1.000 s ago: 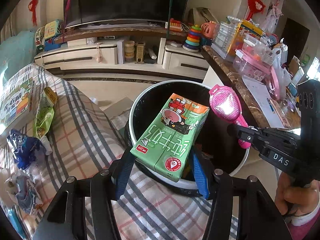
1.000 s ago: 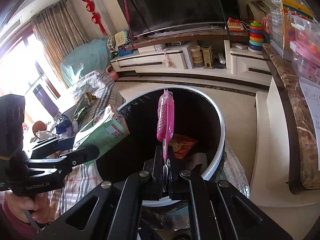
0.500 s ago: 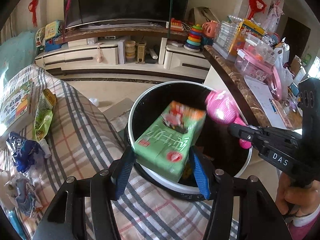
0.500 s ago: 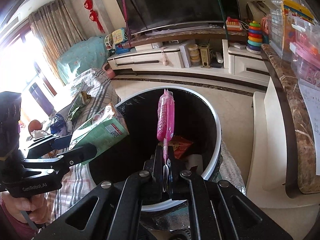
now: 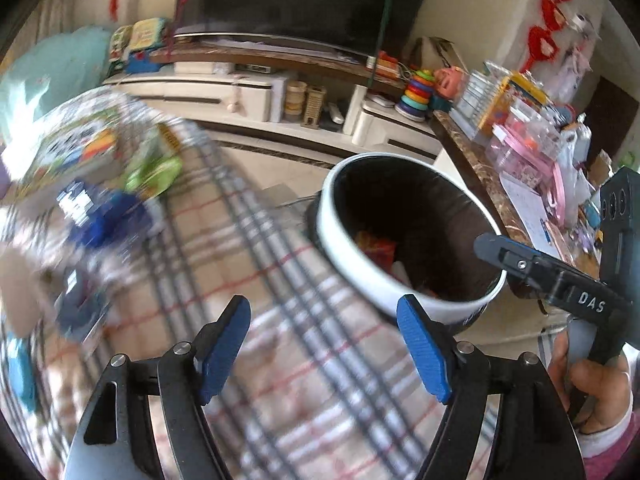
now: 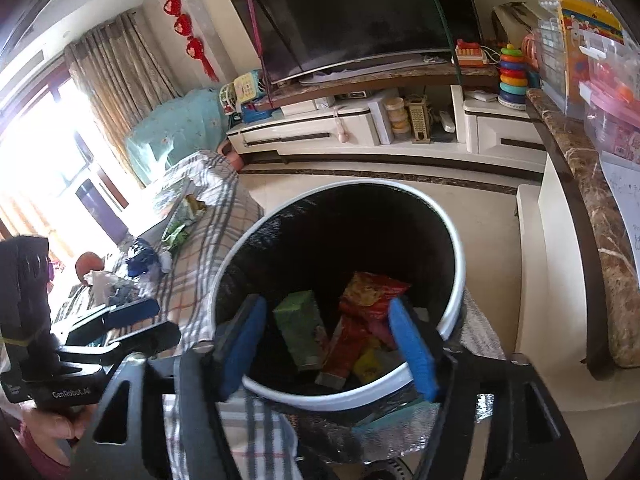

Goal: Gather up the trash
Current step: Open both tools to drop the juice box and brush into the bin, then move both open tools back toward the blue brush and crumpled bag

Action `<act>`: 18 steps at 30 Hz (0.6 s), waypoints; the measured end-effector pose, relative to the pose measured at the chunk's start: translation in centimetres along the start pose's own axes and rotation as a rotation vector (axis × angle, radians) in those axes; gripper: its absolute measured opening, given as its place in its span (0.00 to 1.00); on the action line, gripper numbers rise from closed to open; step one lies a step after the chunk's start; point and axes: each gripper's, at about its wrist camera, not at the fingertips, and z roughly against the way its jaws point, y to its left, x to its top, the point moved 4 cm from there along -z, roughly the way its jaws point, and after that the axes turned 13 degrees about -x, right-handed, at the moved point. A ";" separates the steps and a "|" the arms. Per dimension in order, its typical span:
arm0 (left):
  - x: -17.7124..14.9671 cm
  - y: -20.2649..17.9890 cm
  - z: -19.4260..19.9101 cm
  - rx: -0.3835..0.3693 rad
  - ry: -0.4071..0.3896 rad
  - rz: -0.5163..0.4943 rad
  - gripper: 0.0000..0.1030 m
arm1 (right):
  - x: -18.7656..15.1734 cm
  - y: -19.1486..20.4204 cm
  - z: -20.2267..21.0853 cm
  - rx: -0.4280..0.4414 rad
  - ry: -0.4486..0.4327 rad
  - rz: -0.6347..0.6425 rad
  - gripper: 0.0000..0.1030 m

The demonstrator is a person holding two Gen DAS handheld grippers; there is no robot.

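The black bin with a white rim (image 6: 456,280) stands beside the plaid-covered surface (image 5: 280,280). Down inside it lie a green carton (image 6: 300,328) and red snack wrappers (image 6: 368,292). My right gripper (image 6: 328,344) hangs over the bin, its jaws opening with nothing between the blue pads. My left gripper (image 5: 324,344) is over the plaid cloth left of the bin (image 5: 400,288), its jaws also opening and empty. A blurred blue wrapper (image 5: 100,216) and a green packet (image 5: 152,172) lie further left on the cloth. The pink thing is out of sight.
A marble-topped counter (image 6: 600,240) crowded with toy boxes runs along the right. A white TV cabinet (image 6: 360,128) under a dark screen stands at the back, across a strip of tiled floor (image 6: 400,168). Crumpled paper and wrappers (image 6: 116,280) sit on the cloth.
The green carton left my left gripper and now lies in the bin. The pink thing is gone from my right gripper. Both jaws spread, and the left gripper swung left over the cloth.
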 end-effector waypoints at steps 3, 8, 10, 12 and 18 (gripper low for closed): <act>-1.4 1.1 2.2 0.005 -0.024 0.045 0.73 | -0.6 1.2 0.3 0.027 0.000 -0.001 0.80; -3.9 2.9 6.3 0.035 -0.064 0.103 0.73 | -1.8 4.0 1.0 0.062 -0.006 0.017 0.85; -4.6 3.5 7.7 0.048 -0.076 0.120 0.73 | -2.3 5.2 1.2 0.082 -0.003 0.026 0.86; -5.5 4.4 9.3 0.059 -0.095 0.144 0.73 | -2.8 6.3 1.3 0.101 0.004 0.030 0.88; -7.9 6.5 13.3 0.100 -0.107 0.188 0.73 | -4.4 9.8 1.2 0.135 0.028 0.068 0.90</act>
